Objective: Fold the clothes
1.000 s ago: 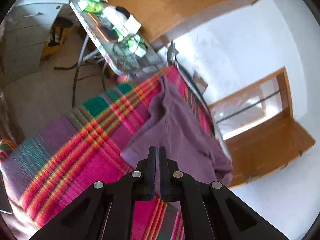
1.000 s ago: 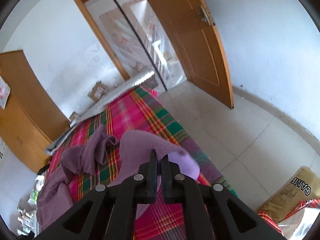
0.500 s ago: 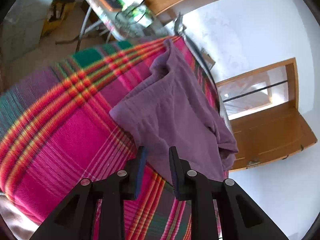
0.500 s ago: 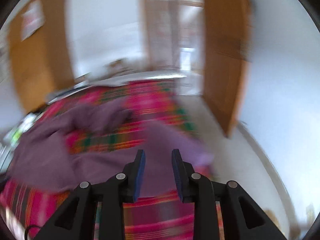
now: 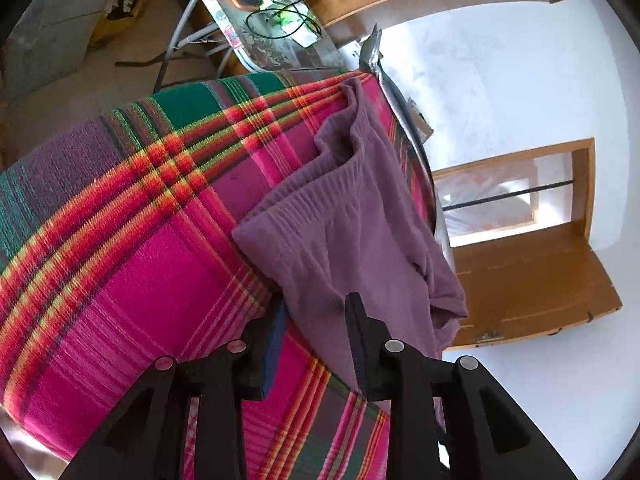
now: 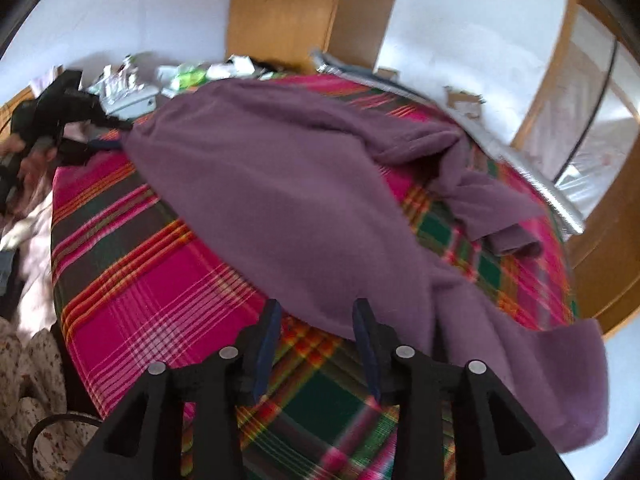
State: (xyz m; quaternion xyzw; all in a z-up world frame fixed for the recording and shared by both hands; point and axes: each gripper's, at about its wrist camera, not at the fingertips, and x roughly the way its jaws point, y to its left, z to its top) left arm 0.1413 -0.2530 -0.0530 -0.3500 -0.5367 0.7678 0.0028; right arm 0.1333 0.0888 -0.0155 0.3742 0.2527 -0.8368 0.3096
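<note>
Plaid bedding in pink, green and orange fills the left wrist view, with a cluttered side table beyond. The left tongs are seen with jaws parted, having just been opening; the purple garment lies ahead of and between the tips, but no pad is pressed on it. Its ribbed waistband edge is turned to the left of the tongs, and its long axis runs away and to the right.

From the right wrist view, the garment is spread diagonally ahead of the right tongs, one leg bunched to the far right. These jaws have also just been opening, and nothing is gripped. Little folding is judged done; flattening and every fold remain.
</note>
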